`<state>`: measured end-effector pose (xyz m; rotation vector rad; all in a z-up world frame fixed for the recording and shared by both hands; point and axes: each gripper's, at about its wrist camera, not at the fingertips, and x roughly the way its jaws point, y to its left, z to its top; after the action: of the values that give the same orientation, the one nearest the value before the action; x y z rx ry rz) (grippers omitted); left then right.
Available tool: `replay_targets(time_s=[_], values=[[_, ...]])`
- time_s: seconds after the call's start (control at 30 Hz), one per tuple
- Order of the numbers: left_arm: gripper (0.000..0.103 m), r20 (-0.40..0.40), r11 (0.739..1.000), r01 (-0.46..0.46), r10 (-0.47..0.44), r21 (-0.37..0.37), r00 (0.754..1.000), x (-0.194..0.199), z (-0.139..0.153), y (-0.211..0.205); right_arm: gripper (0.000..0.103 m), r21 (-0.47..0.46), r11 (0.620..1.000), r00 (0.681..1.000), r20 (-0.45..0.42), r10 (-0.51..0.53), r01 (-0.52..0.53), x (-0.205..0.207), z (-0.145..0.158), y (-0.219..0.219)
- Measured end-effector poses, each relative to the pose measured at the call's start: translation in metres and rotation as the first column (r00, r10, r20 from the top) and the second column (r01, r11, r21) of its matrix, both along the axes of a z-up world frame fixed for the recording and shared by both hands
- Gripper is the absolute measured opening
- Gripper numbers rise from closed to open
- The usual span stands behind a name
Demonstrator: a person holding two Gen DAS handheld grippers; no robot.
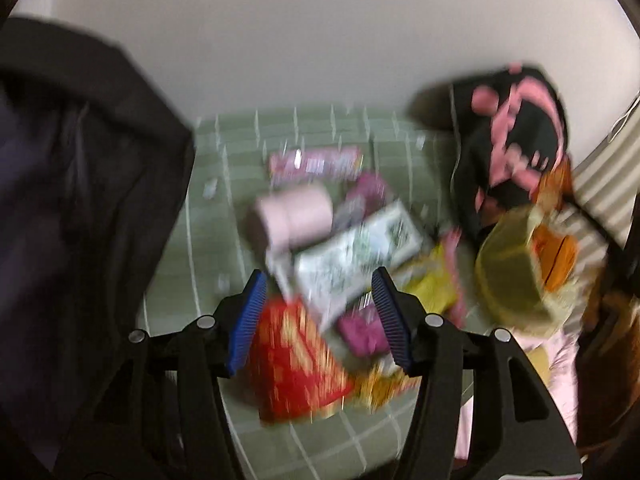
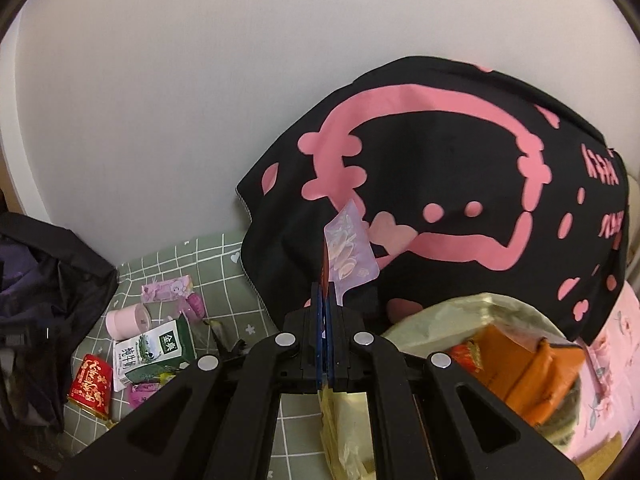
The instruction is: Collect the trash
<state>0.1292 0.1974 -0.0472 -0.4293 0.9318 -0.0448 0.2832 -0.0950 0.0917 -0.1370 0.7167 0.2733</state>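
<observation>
left hand-held gripper: jaws apart, nothing between the ribbed blue pads; aimed down over the litter pile, likely lining up the next pick. View blurred.
right hand-held gripper: jaws together, clamped on a thin lilac wrapper and on the rim of the trash bag; wrapper stands upright above the tips, apparently pinched to keep the bag mouth open.
trash bag: pale yellow-green film, crinkly, translucent; mouth gaping on the right, orange packets already inside.
remaining trash: scattered on the bed sheet, left of the bag.
milk carton: green-white box, lying flat, rigid card.
red packet: glossy foil, gold print, nearest the left jaws.
pink cup: small cylinder, on its side.
pink wrappers: flat, flimsy, farther back.
bed sheet: green cloth, white grid, soft.
black cloth: pink print, draped behind the bag.
dark jacket: bunched at left, not trash by the look.
</observation>
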Motion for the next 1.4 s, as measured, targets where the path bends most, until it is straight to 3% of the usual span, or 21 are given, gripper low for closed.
replay_targets(time_s=[0.1,0.17,0.3,0.6,0.67,0.73,0.93,0.97,1.0,1.03,1.07,1.3,1.33,1.4], values=[[0.052,-0.044,0.995,-0.001,0.005,0.097,0.999,-0.020,-0.016,-0.027,0.003,0.013,0.999,1.000,0.001,0.030,-0.030,0.004,-0.002,0.001],[0.052,-0.062,0.992,-0.035,0.043,0.119,0.997,-0.027,-0.025,-0.033,0.003,0.020,0.998,0.998,0.002,0.055,-0.055,0.003,-0.003,0.002],[0.053,-0.098,0.985,-0.121,0.133,0.121,0.986,-0.028,-0.039,-0.035,0.003,-0.001,0.994,0.994,-0.005,0.112,-0.112,-0.001,-0.009,0.006],[0.054,-0.135,0.986,-0.149,0.158,0.073,0.978,-0.019,-0.042,-0.034,0.003,0.042,0.991,0.992,-0.007,0.128,-0.128,-0.010,-0.008,-0.005],[0.045,-0.142,0.985,-0.165,0.170,0.051,0.975,-0.018,-0.039,-0.030,0.003,0.053,0.990,0.992,0.007,0.128,-0.128,-0.014,-0.003,-0.006],[0.013,-0.120,0.984,-0.170,0.175,0.053,0.977,-0.017,-0.029,-0.027,0.003,0.064,0.990,0.992,0.024,0.124,-0.125,-0.017,0.004,-0.008],[0.013,-0.040,0.990,-0.127,0.130,0.058,0.991,-0.007,0.004,-0.022,0.003,0.082,0.990,0.992,0.061,0.110,-0.115,-0.023,0.019,-0.008],[0.013,-0.034,0.992,-0.115,0.116,0.048,0.993,-0.007,0.006,-0.022,0.003,0.081,0.990,0.992,0.065,0.106,-0.111,-0.024,0.021,-0.008],[0.022,-0.030,0.994,-0.099,0.100,0.039,0.995,-0.008,0.007,-0.022,0.003,0.079,0.991,0.993,0.066,0.103,-0.108,-0.024,0.022,-0.008],[0.043,-0.029,0.995,-0.090,0.091,0.036,0.995,-0.009,0.007,-0.022,0.003,0.077,0.991,0.993,0.066,0.100,-0.105,-0.025,0.022,-0.008],[0.051,-0.035,0.996,-0.087,0.088,0.030,0.995,-0.010,0.004,-0.022,0.003,0.073,0.992,0.993,0.064,0.095,-0.099,-0.024,0.021,-0.009],[0.055,-0.156,0.996,-0.065,0.075,0.066,0.985,-0.001,-0.040,-0.036,0.003,0.046,0.996,0.997,0.015,0.072,-0.073,-0.012,0.002,-0.004],[0.060,-0.165,0.996,-0.064,0.074,0.065,0.984,-0.001,-0.045,-0.036,0.003,0.041,0.997,0.997,0.005,0.072,-0.072,-0.010,-0.001,-0.001],[0.060,-0.170,0.997,-0.076,0.077,0.013,0.982,-0.001,-0.051,-0.030,0.003,0.037,0.996,0.997,-0.009,0.076,-0.076,-0.007,-0.005,0.005]])
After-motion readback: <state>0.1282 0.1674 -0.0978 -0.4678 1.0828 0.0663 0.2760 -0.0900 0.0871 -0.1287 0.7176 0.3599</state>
